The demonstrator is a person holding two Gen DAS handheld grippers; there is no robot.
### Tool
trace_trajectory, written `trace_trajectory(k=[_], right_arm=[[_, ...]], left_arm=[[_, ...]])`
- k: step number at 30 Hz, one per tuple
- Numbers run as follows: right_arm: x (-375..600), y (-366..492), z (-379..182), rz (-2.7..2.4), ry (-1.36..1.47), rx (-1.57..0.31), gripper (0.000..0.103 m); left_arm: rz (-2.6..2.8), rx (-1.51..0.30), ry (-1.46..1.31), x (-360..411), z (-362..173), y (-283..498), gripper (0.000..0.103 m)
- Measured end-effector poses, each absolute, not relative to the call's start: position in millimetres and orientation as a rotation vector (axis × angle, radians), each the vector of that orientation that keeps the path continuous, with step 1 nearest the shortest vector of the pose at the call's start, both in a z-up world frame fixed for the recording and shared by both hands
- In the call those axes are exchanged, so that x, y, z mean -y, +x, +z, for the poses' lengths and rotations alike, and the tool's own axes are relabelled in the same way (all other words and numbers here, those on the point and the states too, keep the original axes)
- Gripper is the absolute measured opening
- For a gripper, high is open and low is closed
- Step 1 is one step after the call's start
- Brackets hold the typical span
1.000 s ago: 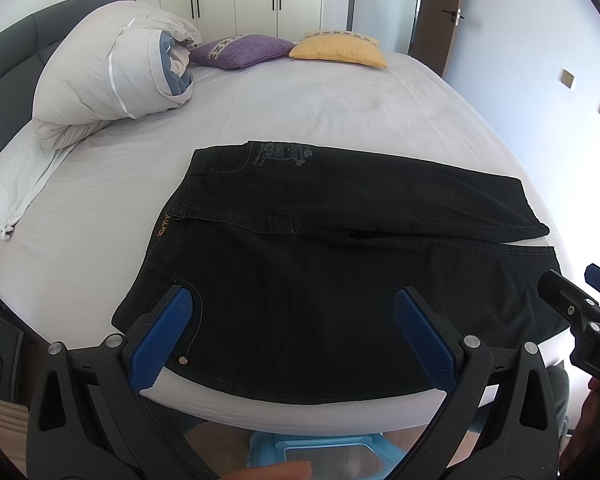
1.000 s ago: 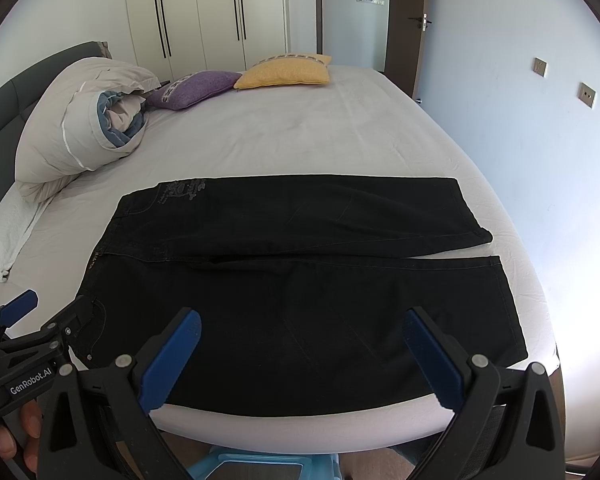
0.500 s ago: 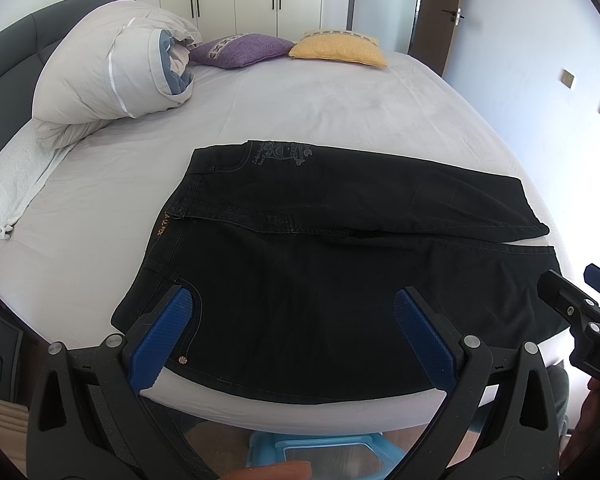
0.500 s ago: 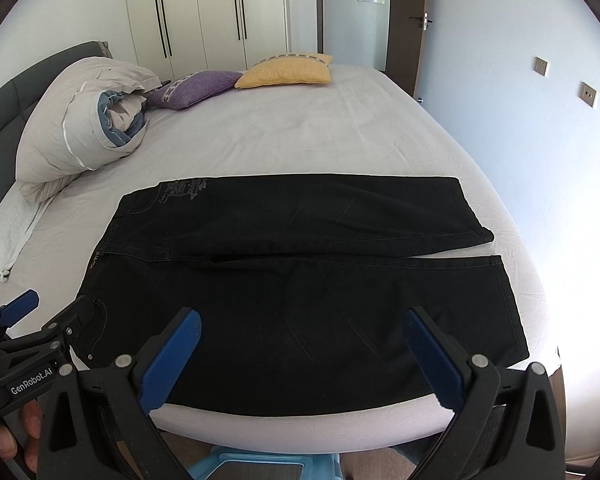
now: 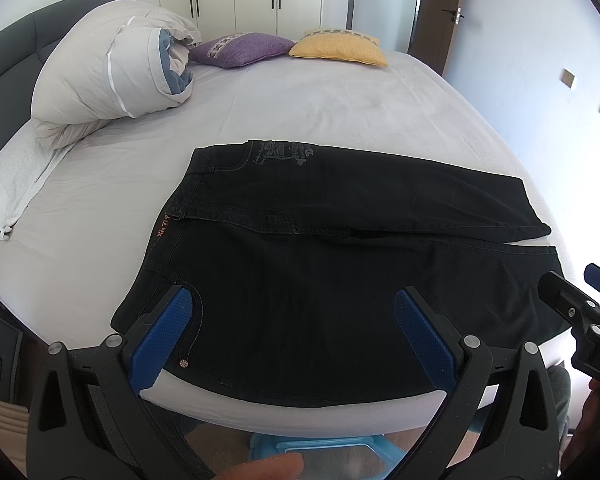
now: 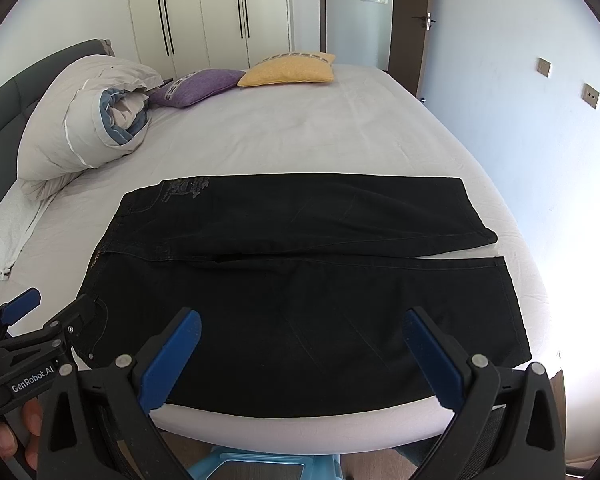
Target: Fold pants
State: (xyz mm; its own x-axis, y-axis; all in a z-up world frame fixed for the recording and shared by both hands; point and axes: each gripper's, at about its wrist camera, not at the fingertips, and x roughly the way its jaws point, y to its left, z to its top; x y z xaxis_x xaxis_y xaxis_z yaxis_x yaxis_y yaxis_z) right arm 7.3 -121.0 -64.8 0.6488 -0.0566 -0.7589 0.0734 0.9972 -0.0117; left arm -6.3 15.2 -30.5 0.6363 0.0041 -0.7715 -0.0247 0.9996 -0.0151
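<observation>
Presently the pants (image 5: 340, 264) are lying flat and spread on the bed (image 5: 300, 120), waist toward the left, both legs side by side and running right, near the bed's front edge. No fold is showing; by judgement the whole task is remaining. The left claw (image 5: 290, 322) is hovering wide open over the waist end, gripping nothing. The right claw (image 6: 300, 344) is likewise gaping wide over the near leg, holding nothing.
</observation>
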Motion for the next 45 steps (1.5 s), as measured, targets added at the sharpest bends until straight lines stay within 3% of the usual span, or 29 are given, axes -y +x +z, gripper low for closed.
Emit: trace_trajectory(k=[7,15,24,27,28,30,32,34,45], right_arm=[[128.0,26.2,-66.9,-0.009,0.03,-0.866,0.103],[149.2,82.9,-70.5,0.193,0.052,-0.826,0.103],[169.5,169.3,-93.9,0.391,-0.016,-0.852,0.076],[171.0,190.1,-105.8,0.465,-0.046,-0.867,0.072],[170.4,195.6,-109.7,0.493,-0.057,-0.872,0.071],[168.4,208.4,-118.7,0.543,-0.091,-0.881,0.071],[170.6,218.8,-125.8,0.573,-0.097,-0.893,0.07],[173.7,233.2,-134.6,0.585,-0.09,-0.916,0.07],[158.4,281.5,-158.7,0.688,-0.126,-0.948,0.066]], left_arm=[[-0.016,-0.879,-0.047,-32.1,-43.7,13.1,0.103],[-0.217,-0.887,0.017,-59.7,-46.5,103.8,0.103],[-0.291,-1.015,0.16,-93.8,-86.3,271.2,0.103],[-0.345,-1.047,0.253,-98.2,-101.3,327.2,0.103],[-0.364,-1.063,0.287,-97.4,-108.2,344.5,0.101],[-0.41,-1.098,0.322,-97.3,-122.3,373.1,0.086],[-0.451,-1.156,0.35,-97.3,-138.8,395.3,0.064],[-0.51,-1.219,0.393,-92.0,-157.4,409.7,0.054],[-0.574,-1.308,0.434,-95.3,-202.5,458.8,0.054]])
